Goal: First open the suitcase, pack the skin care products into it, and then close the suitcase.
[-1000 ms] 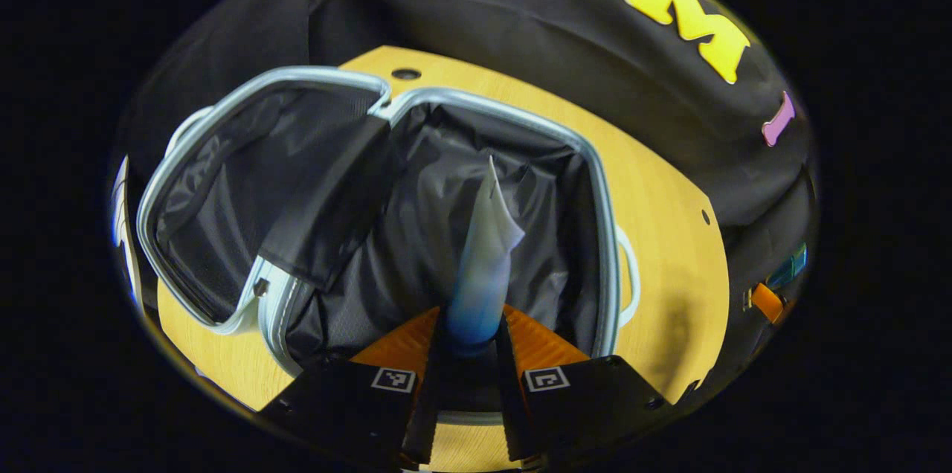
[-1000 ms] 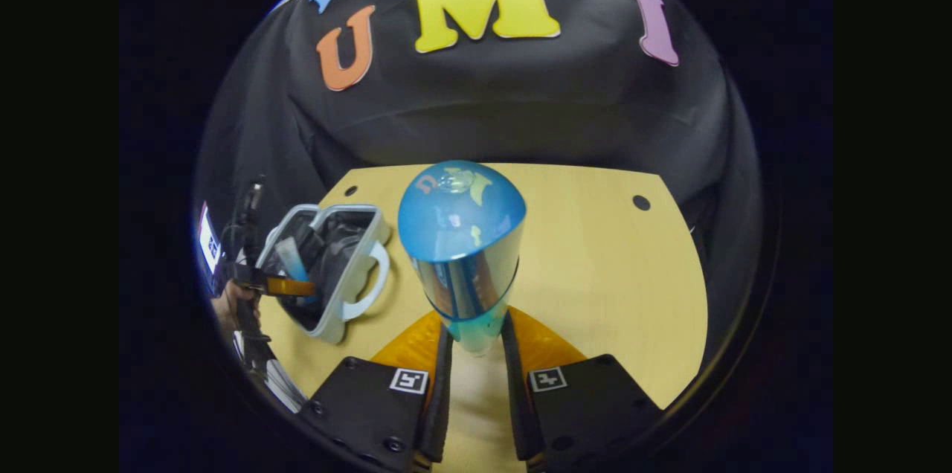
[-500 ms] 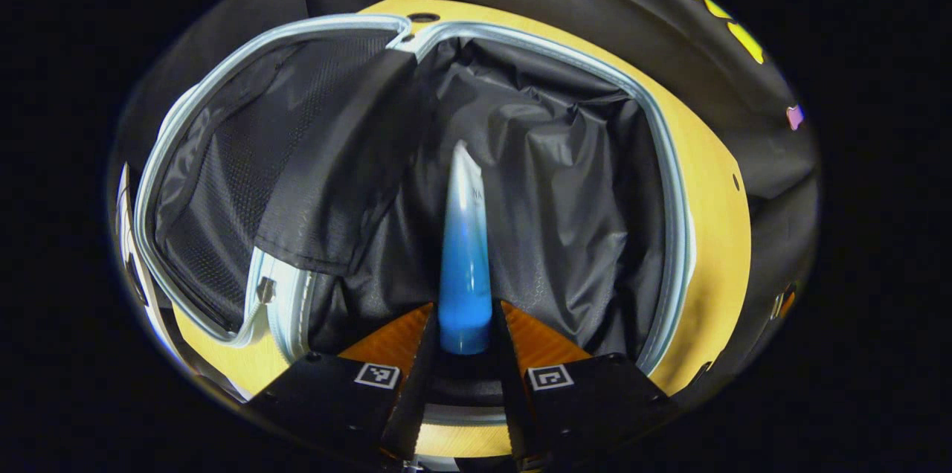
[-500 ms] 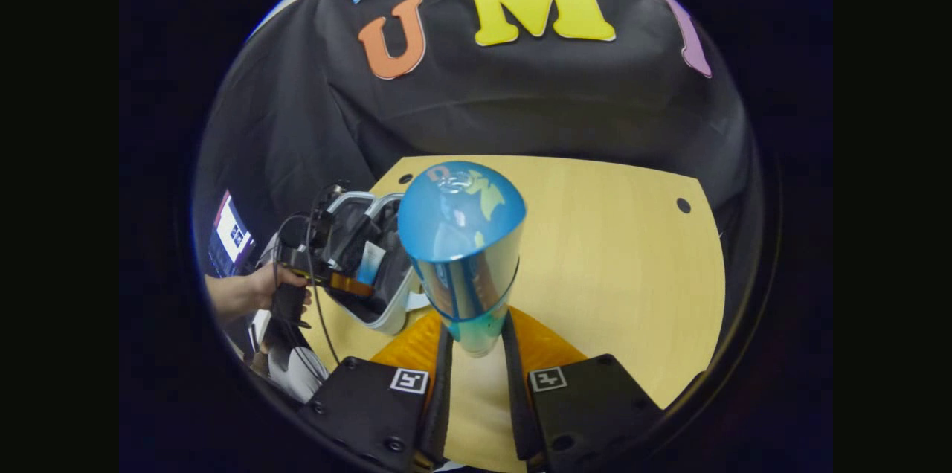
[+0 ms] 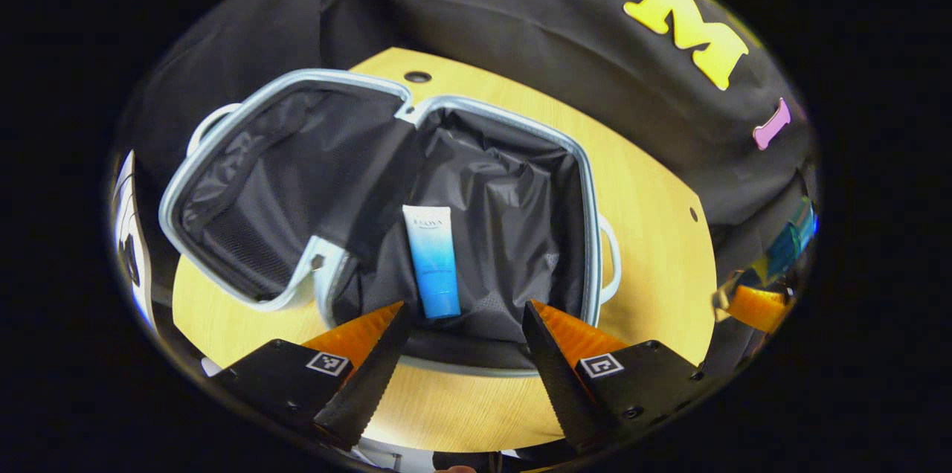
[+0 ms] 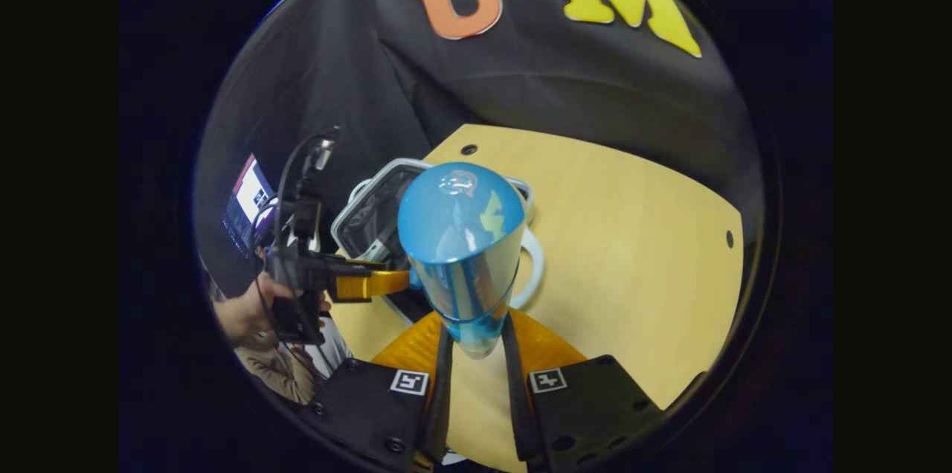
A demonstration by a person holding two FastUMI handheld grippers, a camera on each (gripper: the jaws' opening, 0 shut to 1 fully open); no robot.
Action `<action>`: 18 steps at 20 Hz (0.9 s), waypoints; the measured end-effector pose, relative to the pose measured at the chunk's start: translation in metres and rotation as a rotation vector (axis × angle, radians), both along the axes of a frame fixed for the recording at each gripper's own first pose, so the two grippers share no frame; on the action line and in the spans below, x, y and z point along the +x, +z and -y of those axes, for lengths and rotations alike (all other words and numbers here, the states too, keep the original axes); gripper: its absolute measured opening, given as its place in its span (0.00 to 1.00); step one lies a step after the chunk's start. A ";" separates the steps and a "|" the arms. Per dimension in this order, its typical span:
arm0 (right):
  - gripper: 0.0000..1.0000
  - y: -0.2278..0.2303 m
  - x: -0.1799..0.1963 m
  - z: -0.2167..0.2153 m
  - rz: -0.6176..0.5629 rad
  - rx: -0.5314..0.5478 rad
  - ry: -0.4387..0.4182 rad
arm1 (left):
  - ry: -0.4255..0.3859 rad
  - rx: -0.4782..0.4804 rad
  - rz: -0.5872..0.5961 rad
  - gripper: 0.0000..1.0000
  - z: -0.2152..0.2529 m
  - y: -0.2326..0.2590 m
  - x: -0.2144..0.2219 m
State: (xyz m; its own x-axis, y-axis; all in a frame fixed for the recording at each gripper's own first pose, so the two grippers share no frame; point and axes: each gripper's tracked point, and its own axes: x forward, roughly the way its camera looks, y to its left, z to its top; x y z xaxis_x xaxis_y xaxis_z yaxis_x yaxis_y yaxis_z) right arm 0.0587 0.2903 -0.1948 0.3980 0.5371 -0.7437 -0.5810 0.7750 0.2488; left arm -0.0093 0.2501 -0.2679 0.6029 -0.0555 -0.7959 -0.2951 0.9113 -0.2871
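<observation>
The right gripper (image 6: 476, 354) clamps 1 glossy blue bottle (image 6: 460, 250); the open pale-blue suitcase (image 6: 357, 216) lies upper left, behind it. The left gripper (image 5: 465, 354) gapes empty.

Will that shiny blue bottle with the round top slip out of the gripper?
Maybe. The shiny blue bottle looks smooth and glossy, and the right gripper pinches only its narrow lower end. Its wider top probably makes it tippy.

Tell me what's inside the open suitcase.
One blue-and-white tube lies on the black lining of the suitcase. The lid's mesh pocket looks empty; under the hanging flap is hidden.
</observation>
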 end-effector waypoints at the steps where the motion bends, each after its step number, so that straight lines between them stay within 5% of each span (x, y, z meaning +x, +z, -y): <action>1: 0.33 -0.005 0.001 -0.015 -0.027 -0.009 0.027 | 0.023 0.014 0.032 0.97 -0.007 0.009 -0.007; 5: 0.33 -0.042 -0.002 -0.070 -0.194 -0.089 0.118 | 0.143 0.035 0.169 0.97 -0.038 0.044 -0.032; 9: 0.33 -0.092 0.007 -0.097 -0.328 -0.220 0.117 | 0.188 0.054 0.239 0.97 -0.050 0.064 -0.058; 18: 0.32 -0.167 0.032 -0.103 -0.531 -0.420 -0.080 | 0.212 -0.016 0.215 0.97 -0.047 0.049 -0.109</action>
